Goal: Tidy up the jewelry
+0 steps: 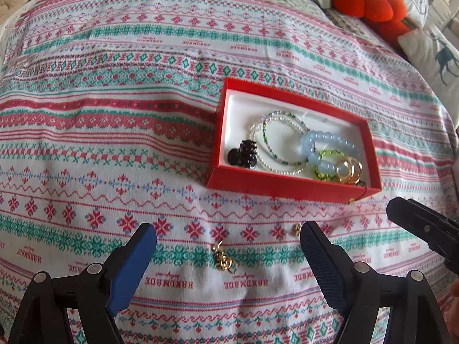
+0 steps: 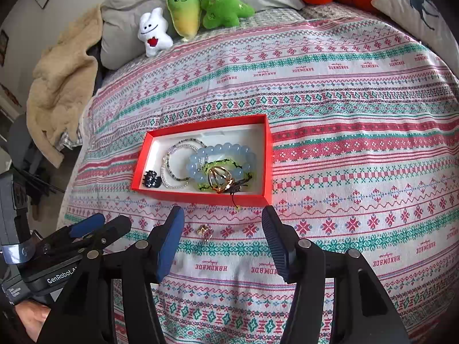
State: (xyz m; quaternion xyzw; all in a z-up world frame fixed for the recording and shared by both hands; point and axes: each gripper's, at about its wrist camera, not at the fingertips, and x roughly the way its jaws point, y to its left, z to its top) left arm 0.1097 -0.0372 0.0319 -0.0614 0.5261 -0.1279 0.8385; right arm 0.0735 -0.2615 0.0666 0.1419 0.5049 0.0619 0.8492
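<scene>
A red box [image 1: 287, 185] [image 2: 200, 196] with a white lining lies on the patterned bedspread. It holds beaded bracelets [image 1: 275, 143], a pale blue bead bracelet [image 2: 223, 154], a black hair clip [image 1: 243, 154] [image 2: 151, 180] and gold rings [image 1: 348, 169] [image 2: 219, 179]. A small gold earring [image 1: 222, 258] lies loose between my left gripper's [image 1: 228, 238] open fingers. A second small gold piece [image 1: 295, 229] [image 2: 204, 231] lies in front of the box, between my right gripper's [image 2: 223, 223] open fingers. Both grippers are empty. The left gripper shows in the right wrist view [image 2: 100, 225].
Plush toys [image 2: 183, 17] and pillows [image 2: 413, 3] line the far edge of the bed. A beige blanket [image 2: 60, 86] hangs off the left side. The right gripper's finger [image 1: 416, 223] juts in at the right of the left wrist view.
</scene>
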